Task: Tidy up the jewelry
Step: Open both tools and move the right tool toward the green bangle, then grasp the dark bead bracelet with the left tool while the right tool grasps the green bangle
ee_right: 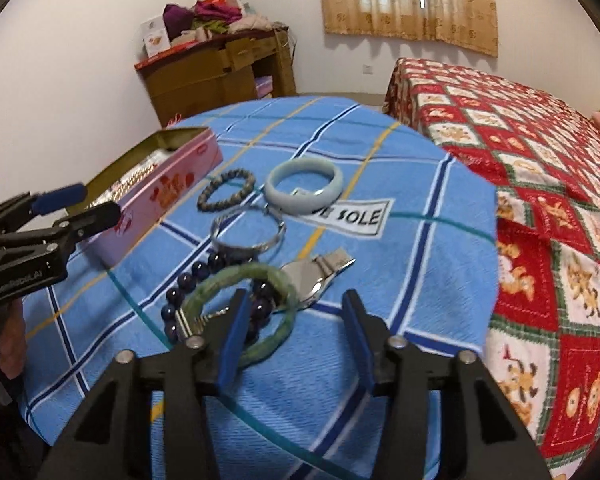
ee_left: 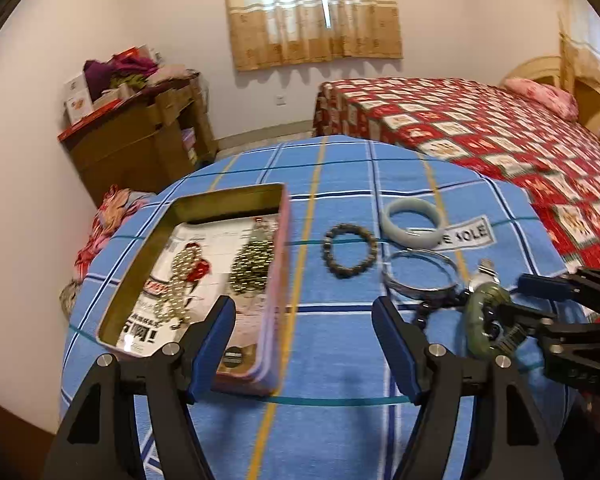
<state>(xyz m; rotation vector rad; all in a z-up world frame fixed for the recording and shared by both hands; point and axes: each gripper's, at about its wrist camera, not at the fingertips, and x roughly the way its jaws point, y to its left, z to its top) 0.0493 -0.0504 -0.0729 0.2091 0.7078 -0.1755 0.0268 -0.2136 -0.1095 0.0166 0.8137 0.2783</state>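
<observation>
The picking-up step looks to be in hand: the right tool (ee_right: 296,336) hangs low over the near right part of the surface (ee_right: 420,264), spread wide with nothing between its pads, right above the dark green bangle (ee_right: 276,332). One blue pad sits inside the bangle's ring, the other outside it towards the near right corner. My guess is that the next move calls for dropping a little and pinching the ring's rim, without dragging along the dark blue bead bracelet (ee_right: 204,272) tangled under it or the watch (ee_right: 320,276) touching its far side.

The left tool (ee_left: 304,344) is also released and holds nothing, hovering at the near end of the pink tin (ee_left: 274,280), one pad over the tin's near wall.

The tin stands open near the left edge of the surface. Inside I can see a printed card lining the bottom and what looks like a pale beaded chain (ee_left: 180,280) lying on it; nothing else is clear in there.

Still out on the blue check cloth, towards the middle: a brown bead bracelet (ee_right: 226,190), a pale blue-grey bangle (ee_right: 304,188) beyond it to the right, and a thin silver bangle (ee_right: 248,228) just in front, lapping the pale one.
</observation>
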